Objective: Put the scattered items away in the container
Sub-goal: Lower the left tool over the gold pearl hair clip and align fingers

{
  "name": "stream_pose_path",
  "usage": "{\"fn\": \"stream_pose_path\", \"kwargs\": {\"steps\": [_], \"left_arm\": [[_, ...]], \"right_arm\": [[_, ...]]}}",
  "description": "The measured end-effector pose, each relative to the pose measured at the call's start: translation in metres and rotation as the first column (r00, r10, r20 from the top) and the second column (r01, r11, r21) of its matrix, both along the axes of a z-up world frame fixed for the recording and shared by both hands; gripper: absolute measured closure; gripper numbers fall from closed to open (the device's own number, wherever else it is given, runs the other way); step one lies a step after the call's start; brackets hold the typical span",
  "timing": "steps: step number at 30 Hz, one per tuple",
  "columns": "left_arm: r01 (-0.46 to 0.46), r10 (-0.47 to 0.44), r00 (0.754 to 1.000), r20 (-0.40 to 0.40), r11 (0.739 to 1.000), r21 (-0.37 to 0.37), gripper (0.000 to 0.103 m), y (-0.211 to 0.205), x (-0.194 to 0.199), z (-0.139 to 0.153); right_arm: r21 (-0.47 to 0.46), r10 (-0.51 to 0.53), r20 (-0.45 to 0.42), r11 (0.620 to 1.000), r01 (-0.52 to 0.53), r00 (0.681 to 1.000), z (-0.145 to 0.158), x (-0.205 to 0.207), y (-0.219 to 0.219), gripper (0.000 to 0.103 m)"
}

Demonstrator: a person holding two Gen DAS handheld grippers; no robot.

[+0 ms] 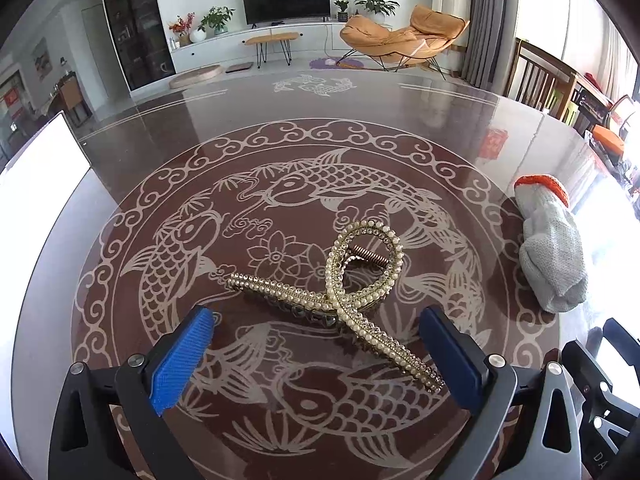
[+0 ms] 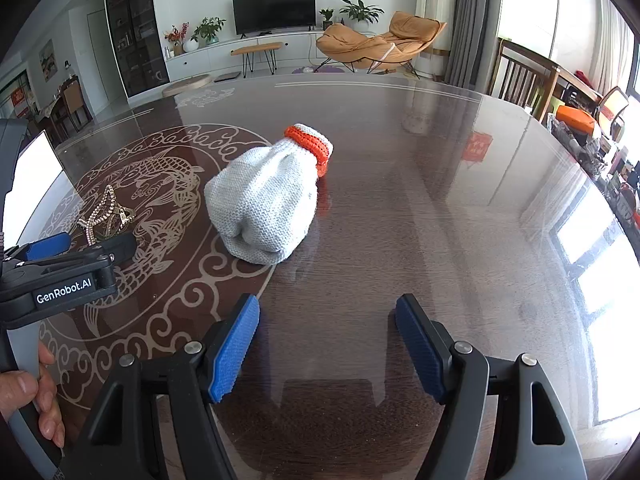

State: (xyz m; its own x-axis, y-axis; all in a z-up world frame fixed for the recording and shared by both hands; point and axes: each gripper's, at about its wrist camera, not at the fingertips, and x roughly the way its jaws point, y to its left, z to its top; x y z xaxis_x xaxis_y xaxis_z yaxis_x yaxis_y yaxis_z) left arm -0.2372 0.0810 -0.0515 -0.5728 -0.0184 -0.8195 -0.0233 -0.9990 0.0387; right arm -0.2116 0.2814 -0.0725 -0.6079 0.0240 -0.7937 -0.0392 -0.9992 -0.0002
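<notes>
Over the fish-patterned middle of the surface, the left tool is spread wide around the untouched pearl hair clip, while the right tool is spread empty near the rolled grey glove.

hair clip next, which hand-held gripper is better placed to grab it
Left. The left hand-held gripper is open with the hair clip lying between its fingers, while the right hand-held gripper faces bare table near the glove.
</notes>
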Motion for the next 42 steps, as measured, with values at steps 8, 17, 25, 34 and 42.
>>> {"fn": "stream_pose_path", "kwargs": {"steps": [8,17,25,34,42], "left_arm": [[0.007,-0.007,1.000,0.012,1.000,0.024,0.000,-0.016,0.009,-0.002],[-0.016,0.016,1.000,0.012,0.999,0.030,0.000,-0.050,0.025,-0.003],[-0.016,0.016,1.000,0.009,1.000,0.027,0.000,-0.048,0.027,-0.004],[-0.017,0.016,1.000,0.009,0.999,0.028,0.000,-0.047,0.027,-0.004],[-0.017,0.016,1.000,0.009,0.999,0.028,0.000,-0.048,0.027,-0.004]], "right_arm": [[0.000,0.000,0.000,1.000,0.000,1.000,0.000,-0.001,0.000,0.030],[0.000,0.000,0.000,1.000,0.000,1.000,0.000,0.000,0.000,0.030],[0.000,0.000,0.000,1.000,0.000,1.000,0.000,0.000,0.000,0.030],[0.000,0.000,0.000,1.000,0.000,1.000,0.000,0.000,0.000,0.030],[0.000,0.000,0.000,1.000,0.000,1.000,0.000,0.000,0.000,0.030]]}}
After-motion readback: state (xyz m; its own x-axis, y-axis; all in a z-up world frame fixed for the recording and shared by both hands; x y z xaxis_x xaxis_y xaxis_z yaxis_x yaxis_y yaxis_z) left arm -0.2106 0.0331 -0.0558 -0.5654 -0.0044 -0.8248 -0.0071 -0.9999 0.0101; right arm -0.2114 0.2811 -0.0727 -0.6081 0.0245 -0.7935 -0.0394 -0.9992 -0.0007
